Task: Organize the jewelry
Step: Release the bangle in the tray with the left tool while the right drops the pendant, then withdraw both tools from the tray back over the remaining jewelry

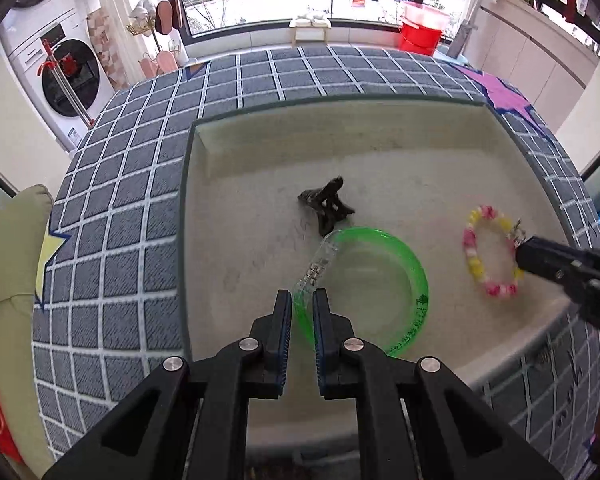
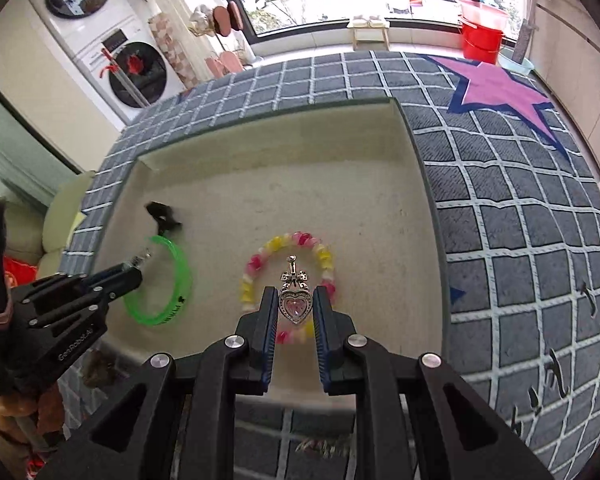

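- Left wrist view: left tongs (image 1: pixel 302 300) clamped on a clear hair clip (image 1: pixel 315 267) above the beige tray (image 1: pixel 260 140), over the green bangle (image 1: pixel 380 292). Thin, slick plastic; could twist out and drop onto the bangle or the black claw clip (image 1: pixel 327 204).
- Right wrist view: right tongs (image 2: pixel 294 300) pinching a heart pendant (image 2: pixel 295 307) above the beaded bracelet (image 2: pixel 288 276). Held only by the edges; could slip and snag in the beads.

Your left gripper (image 1: pixel 302 300) and right gripper (image 2: pixel 295 298) are black, blue-padded, silver-screwed; "GenRobot.AI" is printed on the left.
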Action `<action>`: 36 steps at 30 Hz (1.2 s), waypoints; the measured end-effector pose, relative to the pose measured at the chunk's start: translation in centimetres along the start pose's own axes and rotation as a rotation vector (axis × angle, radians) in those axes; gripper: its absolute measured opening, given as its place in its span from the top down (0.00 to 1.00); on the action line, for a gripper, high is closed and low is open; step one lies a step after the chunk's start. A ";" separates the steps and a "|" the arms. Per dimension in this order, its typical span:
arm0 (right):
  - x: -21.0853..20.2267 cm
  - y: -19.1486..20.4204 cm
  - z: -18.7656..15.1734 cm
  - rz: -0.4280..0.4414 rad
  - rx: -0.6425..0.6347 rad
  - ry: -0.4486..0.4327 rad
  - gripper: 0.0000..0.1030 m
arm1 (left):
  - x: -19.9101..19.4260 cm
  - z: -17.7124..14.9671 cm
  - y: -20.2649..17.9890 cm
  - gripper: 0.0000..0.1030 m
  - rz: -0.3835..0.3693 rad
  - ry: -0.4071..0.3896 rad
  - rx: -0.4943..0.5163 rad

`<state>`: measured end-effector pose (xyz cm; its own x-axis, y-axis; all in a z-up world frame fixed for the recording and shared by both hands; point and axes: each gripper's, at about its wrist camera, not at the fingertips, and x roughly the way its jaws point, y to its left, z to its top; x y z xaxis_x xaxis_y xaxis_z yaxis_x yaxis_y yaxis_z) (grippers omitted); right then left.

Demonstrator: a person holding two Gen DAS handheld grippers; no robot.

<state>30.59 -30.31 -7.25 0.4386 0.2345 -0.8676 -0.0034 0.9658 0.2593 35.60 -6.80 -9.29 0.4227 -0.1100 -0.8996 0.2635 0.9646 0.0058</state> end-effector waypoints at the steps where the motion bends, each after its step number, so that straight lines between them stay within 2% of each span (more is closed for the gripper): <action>1: 0.4 0.0 0.1 -0.008 0.001 0.001 0.81 | 0.2 0.2 -0.2 0.77 0.004 -0.011 0.000; 4: 0.7 0.6 0.6 -0.039 -0.027 -0.022 0.81 | 0.7 0.5 -0.5 0.77 0.016 -0.027 -0.003; 11: 1.1 2.0 0.7 -0.107 -0.108 -0.040 0.81 | 1.0 0.4 -1.8 0.77 0.102 -0.087 0.062; 17: 0.9 1.7 0.8 -0.092 -0.089 -0.032 0.80 | 0.6 0.4 -1.2 0.77 0.090 -0.088 0.024; 18: 0.9 1.6 0.9 -0.085 -0.085 -0.030 0.77 | 0.4 0.4 -1.2 0.77 0.091 -0.096 0.022; 21: 0.8 1.5 0.9 -0.069 -0.062 -0.031 0.56 | -0.5 0.1 -1.3 0.77 0.102 -0.127 0.037; 22: 0.7 1.4 0.8 -0.067 -0.053 -0.036 0.51 | -0.8 0.1 -1.5 0.77 0.105 -0.135 0.045; 24: 0.4 1.4 0.7 -0.059 -0.044 -0.045 0.50 | -1.4 0.0 -1.7 0.77 0.112 -0.151 0.063; 28: -1.1 1.5 0.7 -0.045 -0.031 -0.077 0.40 | -3.0 -0.3 -2.2 0.77 0.103 -0.184 0.074; 32: -2.9 1.2 0.4 -0.017 0.000 -0.100 0.37 | -4.8 -0.7 -2.2 0.76 0.103 -0.220 0.064; 33: -3.3 1.1 0.3 -0.011 0.008 -0.105 0.29 | -5.3 -0.9 -2.1 0.76 0.103 -0.228 0.058; 34: -3.9 0.8 0.0 -0.003 0.020 -0.115 0.24 | -5.9 -1.2 -1.9 0.73 0.102 -0.238 0.044; 35: -4.5 0.7 -0.2 0.004 0.030 -0.125 0.22 | -6.3 -1.4 -1.7 0.41 0.103 -0.243 0.032; 36: -5.0 0.5 -0.5 0.010 0.039 -0.133 0.22 | -7.0 -1.8 -1.4 0.16 0.109 -0.252 0.007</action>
<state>27.98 -30.91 -2.98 0.5536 0.2251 -0.8018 0.0251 0.9578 0.2862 30.69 -6.90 -3.79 0.6514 -0.0623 -0.7562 0.2100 0.9725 0.1009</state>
